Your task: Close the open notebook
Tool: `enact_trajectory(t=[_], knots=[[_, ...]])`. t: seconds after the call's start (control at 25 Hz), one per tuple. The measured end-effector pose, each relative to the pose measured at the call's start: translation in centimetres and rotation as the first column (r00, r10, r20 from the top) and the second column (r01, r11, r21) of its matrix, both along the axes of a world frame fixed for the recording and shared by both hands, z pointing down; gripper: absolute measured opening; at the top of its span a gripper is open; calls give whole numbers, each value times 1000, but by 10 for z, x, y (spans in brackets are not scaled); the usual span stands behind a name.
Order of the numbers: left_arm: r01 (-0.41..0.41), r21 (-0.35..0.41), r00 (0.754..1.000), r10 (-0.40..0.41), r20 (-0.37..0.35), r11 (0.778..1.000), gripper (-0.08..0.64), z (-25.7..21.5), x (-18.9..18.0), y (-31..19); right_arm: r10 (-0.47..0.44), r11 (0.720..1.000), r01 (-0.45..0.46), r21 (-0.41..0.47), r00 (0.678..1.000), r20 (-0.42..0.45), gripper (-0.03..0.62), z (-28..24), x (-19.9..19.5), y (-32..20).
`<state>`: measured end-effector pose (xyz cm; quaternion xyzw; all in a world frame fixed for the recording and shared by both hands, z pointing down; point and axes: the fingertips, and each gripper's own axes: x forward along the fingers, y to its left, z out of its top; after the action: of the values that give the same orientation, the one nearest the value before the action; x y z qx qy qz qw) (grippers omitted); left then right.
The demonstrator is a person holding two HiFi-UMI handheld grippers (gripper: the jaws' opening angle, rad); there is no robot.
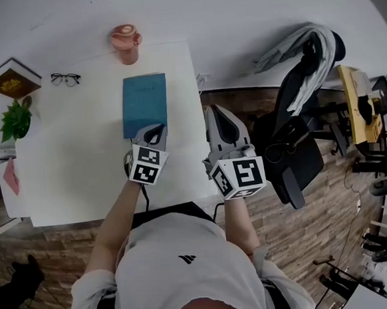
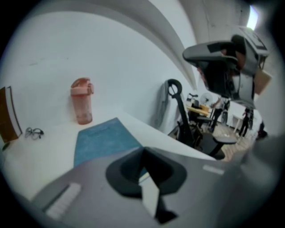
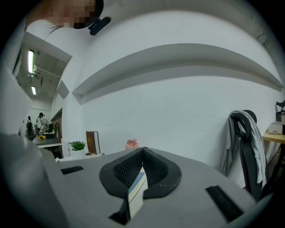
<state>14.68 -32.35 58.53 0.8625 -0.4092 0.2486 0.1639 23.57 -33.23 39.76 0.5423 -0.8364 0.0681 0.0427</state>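
A teal notebook (image 1: 144,102) lies flat and closed on the white table (image 1: 74,160), near its right side. My left gripper (image 1: 153,129) sits at the notebook's near edge with its jaws shut. In the left gripper view the teal notebook cover (image 2: 104,139) stretches away just beyond the closed left gripper tips (image 2: 143,150); I cannot tell if anything thin is pinched between them. My right gripper (image 1: 216,110) hovers past the table's right edge, apart from the notebook. It is shut on nothing and points almost level at the white wall, as the right gripper (image 3: 142,149) view shows.
A pink bottle (image 1: 126,42) stands beyond the notebook at the table's far edge. Glasses (image 1: 65,78), a brown book (image 1: 13,78) and a small plant (image 1: 16,120) are at the far left. An office chair (image 1: 299,135) draped with a grey jacket stands right of the table.
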Motion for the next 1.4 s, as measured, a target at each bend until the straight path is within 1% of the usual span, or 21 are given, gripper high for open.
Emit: enact_trajectory(t=[0.08,0.28,0.52,0.76,1.0,1.24,1.4], knots=[[0,29,1000,0,-9,1000,8,-10,-4,2,2,1000,-2,5,1000,0,-3,-2,-4,3],[23,114,998,-16,-66,993,8,-41,-18,8,7,1000,-7,17,1000,1,-4,-8,-14,12],[88,189,989,-64,-133,978,8,-80,-48,19,12,1000,-12,27,1000,0,-4,-14,-28,28],[121,241,980,-78,-181,963,8,-113,-76,33,24,999,-24,41,1000,-4,-4,-22,-40,43],[161,267,966,-97,-239,950,8,-137,-102,47,35,998,-34,48,999,-13,-3,-27,-53,60],[181,314,961,-99,-259,932,8,-162,-127,61,44,997,-42,62,999,-18,-3,-34,-67,74],[207,326,948,-106,-301,923,8,-176,-145,69,54,996,-53,72,998,-19,-3,-39,-76,84]])
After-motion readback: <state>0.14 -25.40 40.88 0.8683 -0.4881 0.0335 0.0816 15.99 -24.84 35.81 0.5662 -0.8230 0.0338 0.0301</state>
